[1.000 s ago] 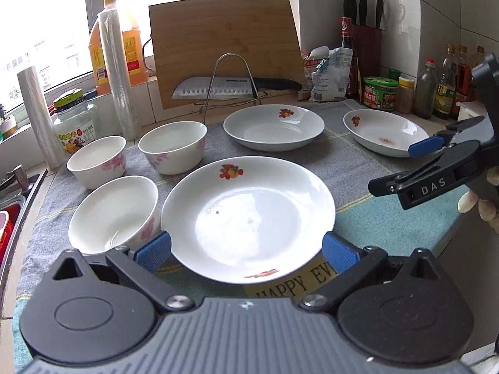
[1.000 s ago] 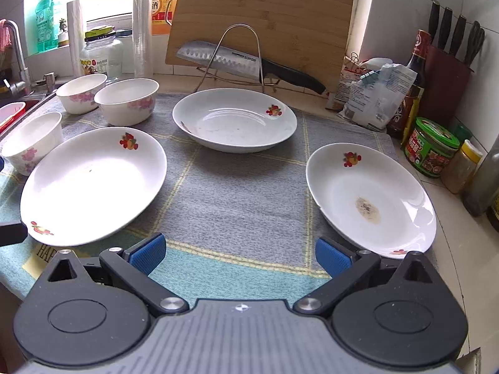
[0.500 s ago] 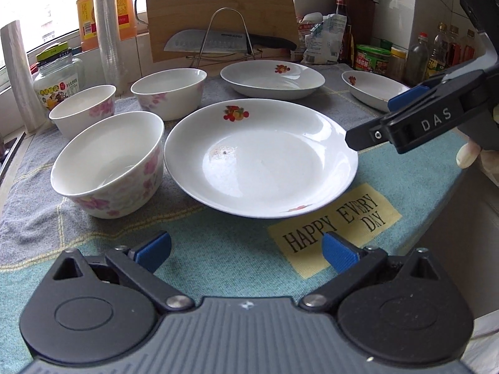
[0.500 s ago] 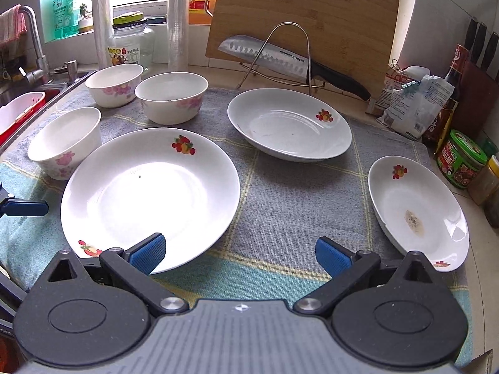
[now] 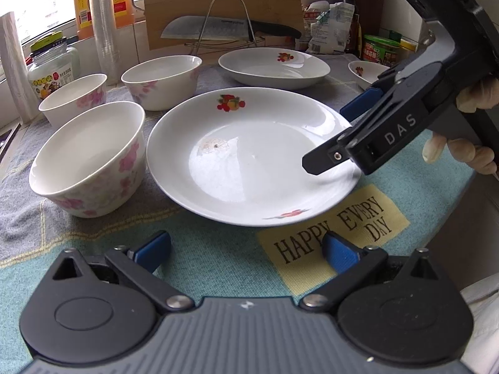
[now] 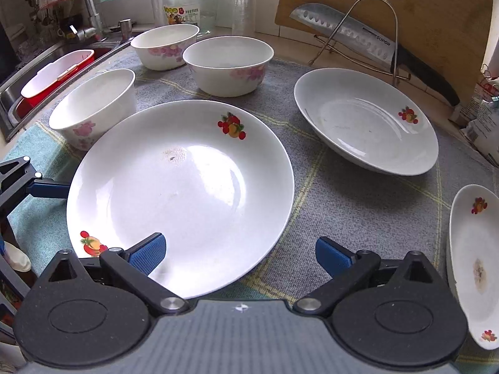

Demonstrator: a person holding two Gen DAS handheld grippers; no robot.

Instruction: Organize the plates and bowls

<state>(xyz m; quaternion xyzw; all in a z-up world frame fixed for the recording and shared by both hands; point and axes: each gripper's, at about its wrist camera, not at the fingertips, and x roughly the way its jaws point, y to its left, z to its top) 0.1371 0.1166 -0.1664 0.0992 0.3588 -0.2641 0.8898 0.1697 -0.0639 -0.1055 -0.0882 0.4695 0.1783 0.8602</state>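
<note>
A large white plate (image 5: 249, 155) with fruit decals lies on the cloth mat (image 5: 218, 261), with a pink-flowered bowl (image 5: 90, 159) touching its left side. Two more bowls (image 5: 75, 96) (image 5: 162, 79) stand behind it. A deep plate (image 5: 274, 68) and a small plate (image 5: 368, 73) sit further back. My left gripper (image 5: 246, 249) is open over the mat, short of the large plate's near rim. My right gripper (image 6: 240, 255) is open, its left pad over the rim of the large plate (image 6: 181, 193). From the left wrist, the right gripper (image 5: 326, 138) hovers over that plate's right edge.
A cleaver (image 6: 349, 39) rests on a wire rack against a cutting board (image 6: 405, 3) at the back. A sink with a red and white tub (image 6: 53, 74) lies to the left. Jars and bottles (image 5: 380, 50) line the right wall. The counter edge (image 5: 452, 233) drops off at the front right.
My right gripper swung left from the small plate to the large plate's edge. My left gripper drew back from the large plate's near rim and dropped lower. Both stayed open.
</note>
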